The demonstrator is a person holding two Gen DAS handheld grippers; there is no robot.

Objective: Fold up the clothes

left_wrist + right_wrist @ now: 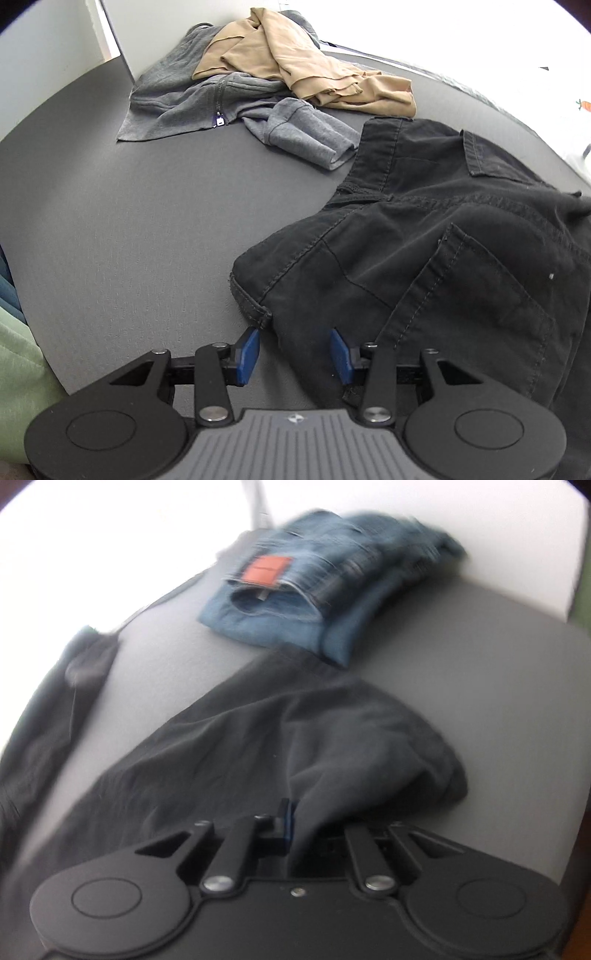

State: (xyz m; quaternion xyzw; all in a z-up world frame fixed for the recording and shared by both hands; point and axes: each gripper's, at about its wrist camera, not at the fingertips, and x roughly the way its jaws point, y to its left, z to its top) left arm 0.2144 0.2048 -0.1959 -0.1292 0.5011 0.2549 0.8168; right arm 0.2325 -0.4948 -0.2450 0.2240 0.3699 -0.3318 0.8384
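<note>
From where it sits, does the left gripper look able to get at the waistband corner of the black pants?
Probably yes. The left gripper is open with the black pants edge between its blue pads, nothing blocking.

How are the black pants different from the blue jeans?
The black pants lie spread out and rumpled; the blue jeans sit folded in a neat bundle. The right gripper pinches the black pants, while nothing touches the blue jeans. The blue jeans show an orange patch; no patch shows on the black pants. Both rest on the same grey surface.
</note>
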